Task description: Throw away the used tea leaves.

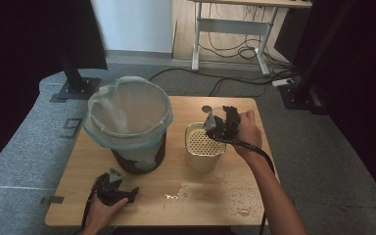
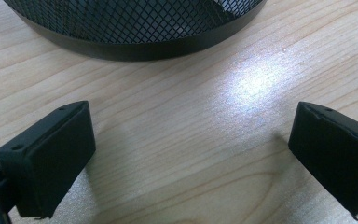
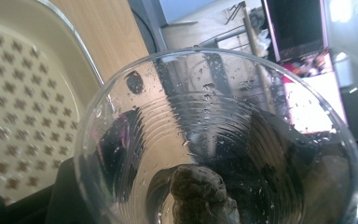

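Wooden table (image 1: 142,196): right gripper (image 1: 220,125) clamps clear cup (image 3: 214,140) over cream strainer (image 1: 203,147); left gripper (image 1: 120,191) wide, resting.

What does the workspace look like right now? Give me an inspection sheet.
Surface: wooden table, water splashes near its front edge.
Job's things: clear plastic cup, wet inside, dark lump at its bottom, tipped over cream strainer tub.
Clutter: black mesh bin with plastic liner.
Grippers: right tongs shut on the cup; left tongs open, resting low over the table.
Cables: loose leads on floor behind.
Surroundings: desk frame, grey carpet.
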`<state>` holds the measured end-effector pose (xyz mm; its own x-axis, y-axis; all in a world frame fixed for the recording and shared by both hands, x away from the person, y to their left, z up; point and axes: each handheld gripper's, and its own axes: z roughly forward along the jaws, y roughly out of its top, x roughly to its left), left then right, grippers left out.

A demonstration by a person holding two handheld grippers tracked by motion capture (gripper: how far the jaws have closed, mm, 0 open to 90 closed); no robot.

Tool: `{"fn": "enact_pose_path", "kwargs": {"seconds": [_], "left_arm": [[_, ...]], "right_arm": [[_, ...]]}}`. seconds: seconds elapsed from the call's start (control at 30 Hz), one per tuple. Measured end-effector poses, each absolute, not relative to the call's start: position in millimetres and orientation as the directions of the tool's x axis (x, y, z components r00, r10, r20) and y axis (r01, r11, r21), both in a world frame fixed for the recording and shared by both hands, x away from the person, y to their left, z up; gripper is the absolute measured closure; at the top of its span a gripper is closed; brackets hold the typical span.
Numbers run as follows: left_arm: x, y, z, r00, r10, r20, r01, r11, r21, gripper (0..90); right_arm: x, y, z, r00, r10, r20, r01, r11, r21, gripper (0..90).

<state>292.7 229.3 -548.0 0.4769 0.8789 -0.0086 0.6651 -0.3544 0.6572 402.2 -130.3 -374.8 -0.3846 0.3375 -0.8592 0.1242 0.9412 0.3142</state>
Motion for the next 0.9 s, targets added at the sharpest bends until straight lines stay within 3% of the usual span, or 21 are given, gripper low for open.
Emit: {"fn": "enact_pose_path", "kwargs": {"seconds": [0.3,0.33,0.37,0.4,0.7,0.9], "left_arm": [[292.7,229.3,-548.0,0.477,0.879,-0.009,0.665,-0.355,0.657,0.0],[292.7,229.3,-548.0,0.477,0.879,-0.009,0.665,-0.355,0.657,0.0],[292.7,229.3,-548.0,0.477,0.879,-0.009,0.665,-0.354,0.657,0.0],[292.7,229.3,-548.0,0.477,0.879,-0.009,0.665,-0.354,0.657,0.0],[292.7,229.4,-548.0,0.477,0.879,-0.009,0.665,-0.355,0.657,0.0],[292.7,229.3,-548.0,0.477,0.879,-0.009,0.665,-0.354,0.658,0.0]], "right_arm": [[400.0,-111.5,-392.6,-0.321,-0.006,-0.947,0.052,0.998,-0.024,36.8],[400.0,-111.5,-392.6,-0.321,-0.006,-0.947,0.052,0.998,-0.024,36.8],[400.5,-109.2,-397.6,-0.294,-0.118,-0.948,0.023,0.991,-0.130,36.8],[400.1,-108.0,-399.5,-0.287,-0.157,-0.945,0.025,0.985,-0.172,36.8],[401.2,-101.7,-409.2,-0.216,-0.336,-0.917,-0.004,0.939,-0.343,36.9],[401.5,-96.4,-412.2,-0.120,-0.563,-0.818,-0.018,0.825,-0.565,37.0]]}}
